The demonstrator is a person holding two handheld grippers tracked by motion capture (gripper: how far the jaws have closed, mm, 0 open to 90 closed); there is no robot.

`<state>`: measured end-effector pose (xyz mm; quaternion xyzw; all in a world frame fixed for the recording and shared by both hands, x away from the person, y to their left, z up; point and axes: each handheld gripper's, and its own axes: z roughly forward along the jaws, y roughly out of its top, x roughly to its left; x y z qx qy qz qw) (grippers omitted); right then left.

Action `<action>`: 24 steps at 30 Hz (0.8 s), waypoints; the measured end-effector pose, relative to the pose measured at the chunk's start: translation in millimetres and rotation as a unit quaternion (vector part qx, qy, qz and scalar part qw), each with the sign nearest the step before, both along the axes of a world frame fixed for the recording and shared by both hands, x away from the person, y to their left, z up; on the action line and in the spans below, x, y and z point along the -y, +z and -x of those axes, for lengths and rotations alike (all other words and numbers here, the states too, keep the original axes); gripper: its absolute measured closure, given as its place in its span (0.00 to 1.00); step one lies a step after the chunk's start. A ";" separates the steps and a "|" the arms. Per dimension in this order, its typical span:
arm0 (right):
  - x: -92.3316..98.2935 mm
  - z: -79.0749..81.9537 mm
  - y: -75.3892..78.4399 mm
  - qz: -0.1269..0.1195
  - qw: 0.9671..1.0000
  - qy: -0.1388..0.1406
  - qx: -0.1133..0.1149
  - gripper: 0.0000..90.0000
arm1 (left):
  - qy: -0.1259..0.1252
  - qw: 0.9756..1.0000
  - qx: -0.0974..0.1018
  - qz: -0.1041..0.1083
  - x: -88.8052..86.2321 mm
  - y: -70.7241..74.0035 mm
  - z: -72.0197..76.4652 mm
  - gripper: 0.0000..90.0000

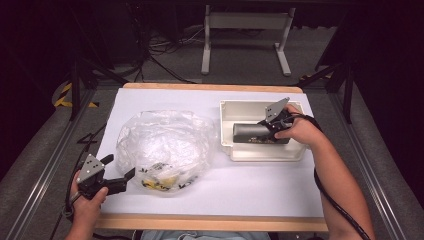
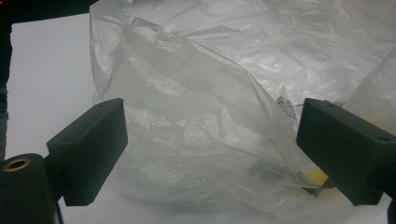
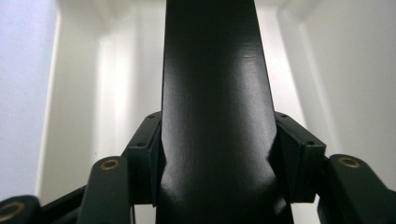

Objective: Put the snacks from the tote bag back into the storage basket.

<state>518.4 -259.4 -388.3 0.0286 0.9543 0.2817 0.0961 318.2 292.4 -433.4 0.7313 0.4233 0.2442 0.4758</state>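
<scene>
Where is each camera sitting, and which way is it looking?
High view: sits above the person's side, looks forward and down on the table; both forearms show, with the left gripper and right gripper.
Left gripper view: rides the left gripper, faces the clear plastic bag; its fingers stand apart.
Right gripper view: rides the right gripper, looks along a dark cylinder into the white tray.
Shared: high and right gripper views both show cylinder and tray.
</scene>
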 end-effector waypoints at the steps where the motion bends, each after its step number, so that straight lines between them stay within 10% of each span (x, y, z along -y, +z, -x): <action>1: 0.0 -0.1 -0.5 0.000 1.000 0.000 -0.001 0.48 | 0.000 1.000 0.000 0.000 0.1 0.0 0.0 0.11; 24: -0.1 -3.3 -4.1 0.022 1.000 0.010 -0.007 0.48 | 0.000 1.000 0.000 -0.002 0.5 -0.1 0.2 0.11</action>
